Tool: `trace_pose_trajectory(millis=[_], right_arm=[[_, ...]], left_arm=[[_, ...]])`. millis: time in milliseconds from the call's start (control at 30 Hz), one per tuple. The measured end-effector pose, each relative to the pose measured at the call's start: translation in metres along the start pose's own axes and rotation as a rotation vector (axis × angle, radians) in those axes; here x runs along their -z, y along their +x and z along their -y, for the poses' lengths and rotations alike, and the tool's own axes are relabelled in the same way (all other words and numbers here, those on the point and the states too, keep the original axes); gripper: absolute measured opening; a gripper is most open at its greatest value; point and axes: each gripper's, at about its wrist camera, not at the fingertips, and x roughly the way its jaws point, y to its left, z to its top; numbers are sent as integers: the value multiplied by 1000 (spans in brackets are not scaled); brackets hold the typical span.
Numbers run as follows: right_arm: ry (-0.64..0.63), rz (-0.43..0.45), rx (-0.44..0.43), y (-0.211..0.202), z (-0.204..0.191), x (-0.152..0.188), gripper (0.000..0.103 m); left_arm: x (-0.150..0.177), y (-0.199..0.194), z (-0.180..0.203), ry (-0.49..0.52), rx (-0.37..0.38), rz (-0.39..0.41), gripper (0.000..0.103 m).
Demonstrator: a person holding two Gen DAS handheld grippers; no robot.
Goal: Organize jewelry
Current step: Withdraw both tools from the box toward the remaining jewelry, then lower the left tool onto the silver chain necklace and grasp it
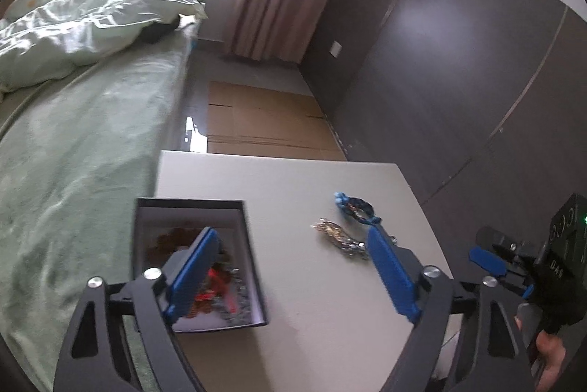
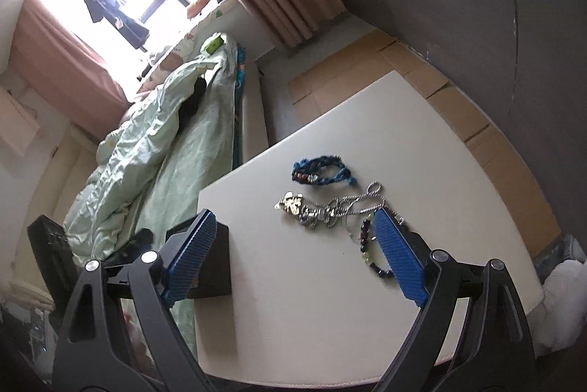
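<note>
While the left tongs (image 1: 290,263) hang spread and empty over the white table (image 1: 293,318), their left finger sits above the open dark box (image 1: 146,208) at the table's edge by the bed (image 1: 73,153), with red and silvery pieces inside. The right tongs (image 2: 293,260) are also spread and empty, over bare table. Near their right finger lie a blue braided bracelet (image 2: 323,170), a silver chain tangle (image 2: 323,210) and a dark bead bracelet (image 2: 367,245).

one box (image 1: 253,267), three loose jewelry pieces (image 2: 315,212) on table.
</note>
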Motion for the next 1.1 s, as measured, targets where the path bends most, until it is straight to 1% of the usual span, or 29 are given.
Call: trace_pose_trajectory(millis=[67, 133, 200, 267, 333, 367, 433, 500, 600, 667, 700, 733, 833, 933, 1000, 1100], right_arm=[[5, 7, 6, -3, 4, -3, 88], [20, 8, 10, -5, 11, -7, 87], [41, 7, 12, -8, 18, -8, 80], [64, -1, 14, -10, 26, -10, 77], [78, -6, 17, -11, 32, -11, 73], [79, -6, 19, -12, 33, -12, 71], [72, -11, 18, -13, 35, -12, 68], [68, -18, 14, -14, 37, -13, 63], [75, -22, 18, -13, 40, -12, 63], [93, -18, 27, -14, 46, -13, 62], [105, -14, 30, -15, 50, -14, 62], [113, -11, 32, -16, 52, -15, 62], [138, -1, 36, -20, 60, -18, 62], [159, -7, 44, -19, 66, -23, 62], [174, -22, 61, -17, 72, -23, 62], [213, -36, 79, -15, 84, -24, 62]], left_arm=[[-2, 6, 9, 24, 11, -14, 74], [-4, 13, 19, 50, 15, -28, 69], [-7, 21, 30, 71, 28, -47, 62], [-8, 28, 39, 90, 34, -63, 58], [-11, 35, 49, 123, 22, -78, 52], [-13, 38, 54, 135, 18, -84, 50], [-17, 41, 60, 138, 24, -89, 45], [-18, 44, 63, 132, 32, -94, 43], [-17, 52, 71, 143, 50, -95, 43], [-12, 64, 78, 170, 61, -108, 42], [-11, 70, 81, 181, 62, -117, 40], [-8, 78, 85, 200, 61, -133, 38], [-3, 98, 94, 263, 59, -170, 37], [3, 119, 103, 362, 42, -206, 37], [8, 130, 105, 387, 42, -228, 37], [19, 148, 107, 417, 67, -269, 37]])
